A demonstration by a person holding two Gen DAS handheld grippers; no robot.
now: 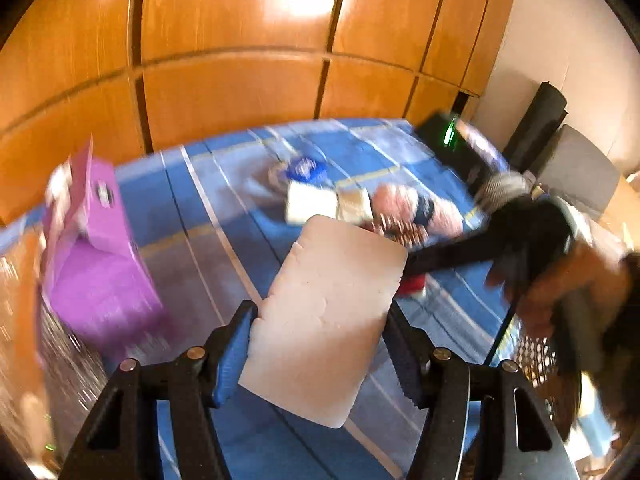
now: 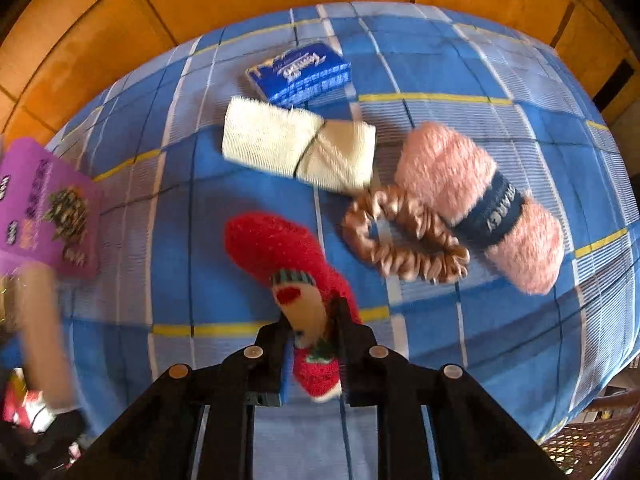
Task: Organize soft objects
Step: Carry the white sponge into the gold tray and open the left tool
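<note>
Between the left gripper's fingers, a pale flat sponge is clamped, held above the blue checked cloth. At ten o'clock stands a purple box. On the right view, the right gripper is closed on a red fuzzy sock. Toward one o'clock lie a brown scrunchie, pink yarn, cream rolled cloth, and a blue tissue pack.

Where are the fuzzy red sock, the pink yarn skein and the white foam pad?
fuzzy red sock (image 2: 276, 248), right wrist view, toe end
pink yarn skein (image 2: 444, 164), right wrist view, upper half
white foam pad (image 1: 328, 312), left wrist view, middle
</note>
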